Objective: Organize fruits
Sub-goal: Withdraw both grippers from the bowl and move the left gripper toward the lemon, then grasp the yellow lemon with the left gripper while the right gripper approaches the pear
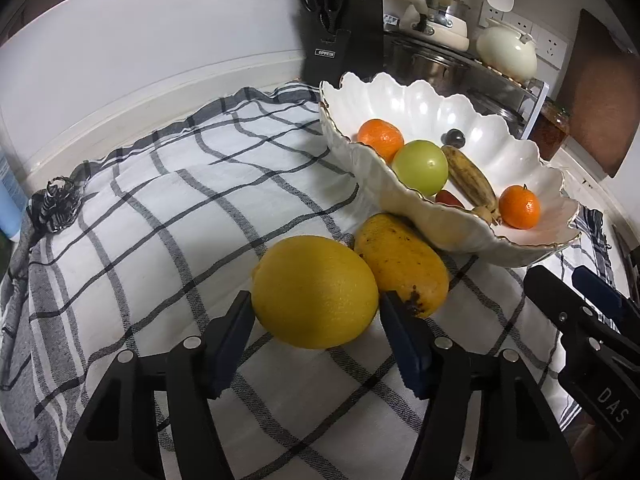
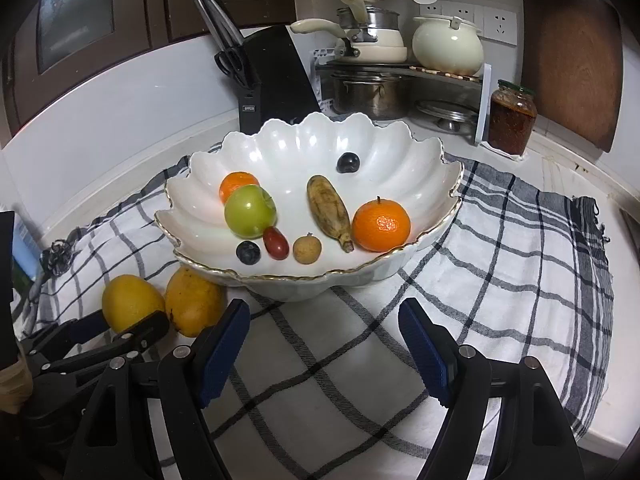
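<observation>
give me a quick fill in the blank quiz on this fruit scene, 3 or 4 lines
1. The left gripper has its fingers on either side of the big round ____ fruit.
2. The mango lies on the checked cloth, ____ the scalloped bowl.
3. Inside the bowl, the green apple sits right against an ____.
4. The right gripper is open and holds ____.

Missing words: yellow; outside; orange; nothing

White counter (image 2: pixel 560 152) is carrying black-and-white checked cloth (image 2: pixel 500 248); scalloped white bowl (image 2: pixel 280 280), yellow lemon (image 1: pixel 316 292), mango (image 1: pixel 404 264) sitting on it.
</observation>
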Demonstrator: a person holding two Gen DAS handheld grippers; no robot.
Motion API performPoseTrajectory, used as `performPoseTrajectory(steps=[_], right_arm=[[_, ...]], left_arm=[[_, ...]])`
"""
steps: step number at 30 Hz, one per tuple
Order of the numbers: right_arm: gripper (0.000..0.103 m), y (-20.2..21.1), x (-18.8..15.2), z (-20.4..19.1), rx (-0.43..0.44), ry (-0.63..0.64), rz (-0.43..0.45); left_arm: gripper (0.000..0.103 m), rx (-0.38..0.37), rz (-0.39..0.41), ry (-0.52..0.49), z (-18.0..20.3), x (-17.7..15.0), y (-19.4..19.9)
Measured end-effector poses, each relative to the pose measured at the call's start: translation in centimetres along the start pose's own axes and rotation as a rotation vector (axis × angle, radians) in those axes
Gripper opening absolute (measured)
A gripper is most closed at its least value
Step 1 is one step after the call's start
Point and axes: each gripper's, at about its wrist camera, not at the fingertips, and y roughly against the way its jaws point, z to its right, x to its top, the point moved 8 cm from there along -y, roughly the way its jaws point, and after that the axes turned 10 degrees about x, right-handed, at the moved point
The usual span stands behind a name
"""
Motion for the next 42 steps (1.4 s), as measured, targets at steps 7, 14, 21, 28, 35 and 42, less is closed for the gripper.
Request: performPoseTrajectory(steps=[7,14,21,28,35,42], right_arm=[[0.077,0.2,0.0,-0.1,0.008,0.006,0.000],[0.077,0.4,-0.1,-1.9,0.034,0.036,-0.003],[0.077,-0.4,-0.5,-5.3,0.099,0.084,-0.033],[0.077,-0.6,-0.9,-6.9,0.122,0.098,-0.047],[0.077,-0.3,-1.1,-6.7,0.121,0.097,-0.048],[0.077,-0.5,-1.2,-5.8,0.115,0.082,-0.050]], left_arm=[[0.062,0.009,-0.005,0.005,-0.3,-0.3,0.4],[0.061,0.042,0.014,0.045,-2.8,-0.7,2.0],[0.041,0.077,0.065,0.089,-6.1,-0.5,4.4],[0.050,0.086,0.059,0.105,-7.6,-0.6,5.0],[0.066,0.061,0.042,0.111,-6.8,-1.5,4.4],[0.073,0.033,0.016,0.103,-5.5,-2.0,3.1]])
